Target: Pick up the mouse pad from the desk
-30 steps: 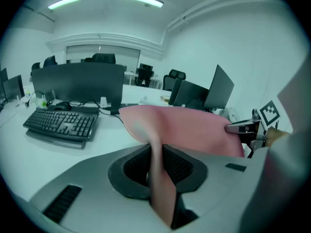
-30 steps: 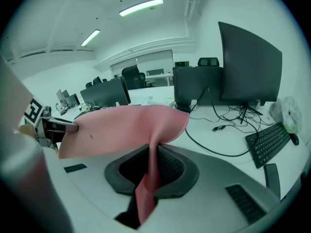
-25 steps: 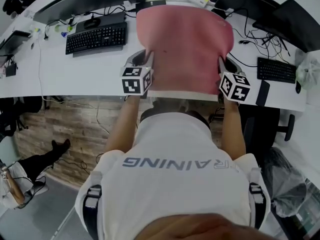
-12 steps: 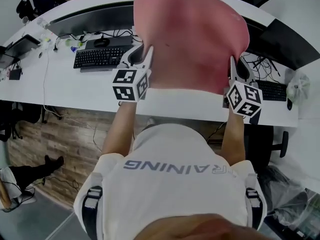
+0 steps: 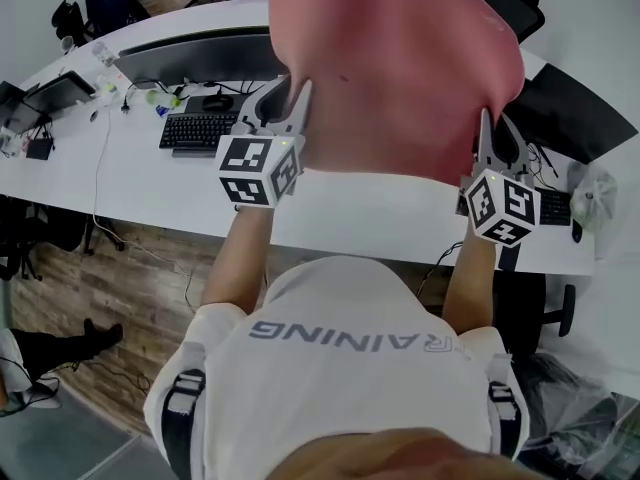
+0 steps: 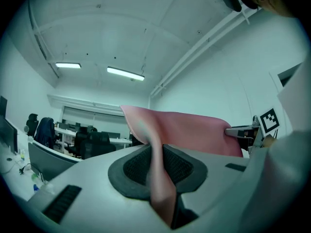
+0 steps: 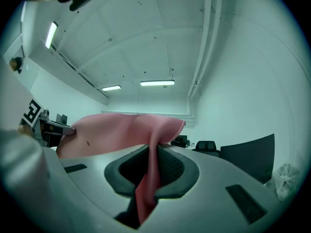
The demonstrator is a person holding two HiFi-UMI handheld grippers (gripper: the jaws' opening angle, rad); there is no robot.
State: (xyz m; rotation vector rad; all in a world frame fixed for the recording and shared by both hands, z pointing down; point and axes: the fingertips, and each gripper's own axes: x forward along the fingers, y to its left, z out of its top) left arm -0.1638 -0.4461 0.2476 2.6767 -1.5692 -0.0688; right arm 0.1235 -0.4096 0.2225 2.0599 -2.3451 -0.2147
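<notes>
The pink mouse pad [image 5: 400, 68] hangs in the air above the white desk [image 5: 130, 173], stretched between both grippers. My left gripper [image 5: 295, 103] is shut on its left edge, and my right gripper [image 5: 487, 133] is shut on its right edge. In the left gripper view the pad [image 6: 189, 132] runs from the left gripper [image 6: 158, 166] across to the right gripper [image 6: 243, 131]. The right gripper view shows the pad [image 7: 112, 130] pinched in the right gripper [image 7: 150, 166], with the left gripper [image 7: 58, 127] at its far side. Both grippers point level.
On the desk lie a black keyboard [image 5: 205, 128] and mouse in front of a wide monitor [image 5: 190, 53] at the left. A second keyboard [image 5: 548, 206] and monitor [image 5: 575, 103] are at the right. A black office chair [image 5: 535, 303] stands below the desk's right part.
Both grippers have risen together with the mouse pad. It has come well off the desk and now covers more of the top of the head view.
</notes>
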